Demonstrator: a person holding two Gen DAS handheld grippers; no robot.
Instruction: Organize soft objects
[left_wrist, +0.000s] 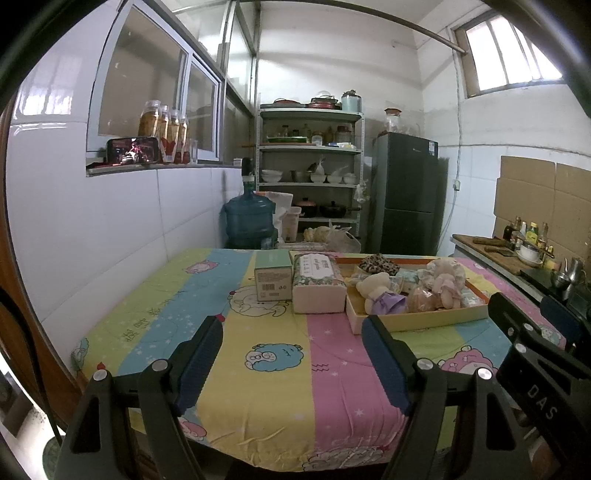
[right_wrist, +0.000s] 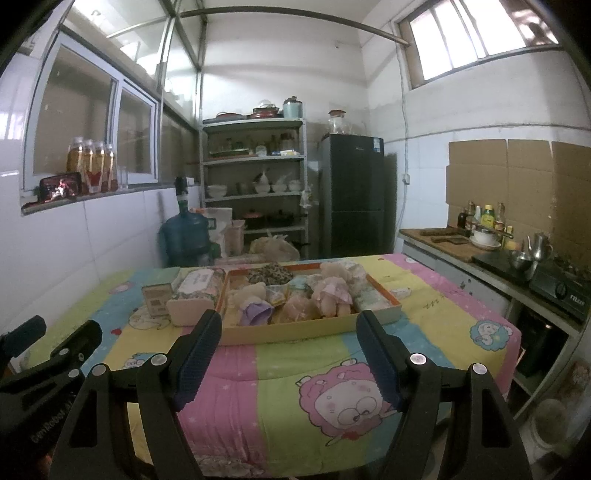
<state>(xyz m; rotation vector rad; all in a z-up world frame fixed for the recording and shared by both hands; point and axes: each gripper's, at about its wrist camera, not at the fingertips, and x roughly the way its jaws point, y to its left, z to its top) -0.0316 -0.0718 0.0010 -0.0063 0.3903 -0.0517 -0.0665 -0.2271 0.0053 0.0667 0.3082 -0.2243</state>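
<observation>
A shallow cream tray with an orange rim sits on the table's far half. It holds soft things: a small bear in a purple dress, a doll in pink frills, a leopard-print cloth and several small packets. Left of the tray lie a soft tissue pack and a green box. My left gripper is open and empty above the near table. My right gripper is open and empty, short of the tray.
The table wears a striped cartoon cloth. A tiled wall runs along the left. A counter with bottles, bowls and a stove stands at the right. Behind the table are a water jug, a shelf rack and a fridge.
</observation>
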